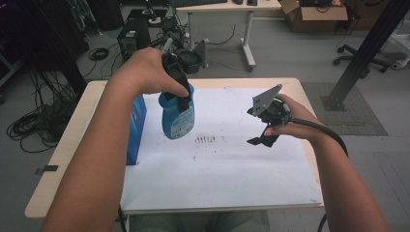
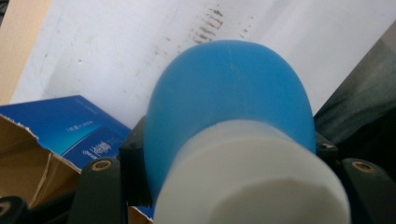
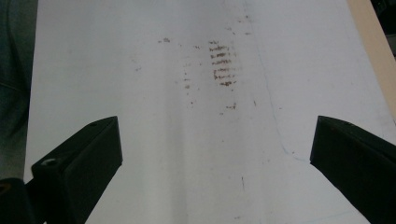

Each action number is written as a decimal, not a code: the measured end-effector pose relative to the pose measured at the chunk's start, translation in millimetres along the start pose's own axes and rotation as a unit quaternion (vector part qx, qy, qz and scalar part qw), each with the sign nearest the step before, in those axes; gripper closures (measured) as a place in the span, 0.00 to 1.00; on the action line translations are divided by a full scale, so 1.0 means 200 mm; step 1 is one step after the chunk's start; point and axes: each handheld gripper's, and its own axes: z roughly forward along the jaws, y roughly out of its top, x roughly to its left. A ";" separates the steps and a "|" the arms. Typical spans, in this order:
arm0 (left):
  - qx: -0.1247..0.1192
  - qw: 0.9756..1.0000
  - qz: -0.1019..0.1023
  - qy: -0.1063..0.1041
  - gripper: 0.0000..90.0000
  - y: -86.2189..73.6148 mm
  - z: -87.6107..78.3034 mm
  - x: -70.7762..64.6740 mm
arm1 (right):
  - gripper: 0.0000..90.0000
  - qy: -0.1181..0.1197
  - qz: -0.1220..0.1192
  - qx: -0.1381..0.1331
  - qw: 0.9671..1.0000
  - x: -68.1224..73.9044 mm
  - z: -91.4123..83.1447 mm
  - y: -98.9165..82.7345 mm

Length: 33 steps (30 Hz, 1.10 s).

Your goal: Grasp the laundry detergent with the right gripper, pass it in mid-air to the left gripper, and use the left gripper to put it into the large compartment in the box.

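Hanging btwn left tool (image 1: 182,96) jaws: blue bottle (image 1: 177,120).

High view: looking forward and down from above the person's side of the table (image 1: 67,140), taking in both forearms, the white sheet (image 1: 222,164) and the floor beyond.
Left gripper view: riding on the left gripper (image 1: 176,79), facing down along its jaws, sitting very near the blue bottle (image 2: 229,107) and its white cap (image 2: 252,177), with the blue box (image 2: 70,126) showing at the side.
Right gripper view: riding on the right gripper (image 1: 263,140), looking down at the sheet from fairly close, between widely parted jaws.
Shared ground: all three are catching the brown smudge marks (image 1: 205,139) (image 2: 210,25) (image 3: 224,65) on the sheet.
Bottle and box: appearing in both the high and left gripper views.
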 end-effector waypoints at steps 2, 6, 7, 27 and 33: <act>-0.002 1.000 -0.010 0.001 0.42 -0.01 -0.01 0.01 | 0.03 0.002 0.000 0.010 1.000 0.00 0.00 0.00; -0.009 0.999 -0.041 -0.002 0.42 -0.02 -0.04 0.04 | 0.03 0.008 0.001 0.023 1.000 0.00 -0.01 -0.01; -0.007 0.999 -0.046 -0.002 0.42 -0.03 -0.05 0.05 | 0.03 0.009 0.001 0.029 1.000 -0.01 -0.01 -0.02; -0.017 0.987 -0.162 0.011 0.42 -0.17 -0.28 0.22 | 0.03 0.037 -0.011 0.074 0.997 -0.01 -0.01 0.00; -0.021 0.981 -0.190 0.023 0.42 -0.22 -0.34 0.25 | 0.03 0.038 -0.015 0.078 0.996 -0.02 0.01 0.01</act>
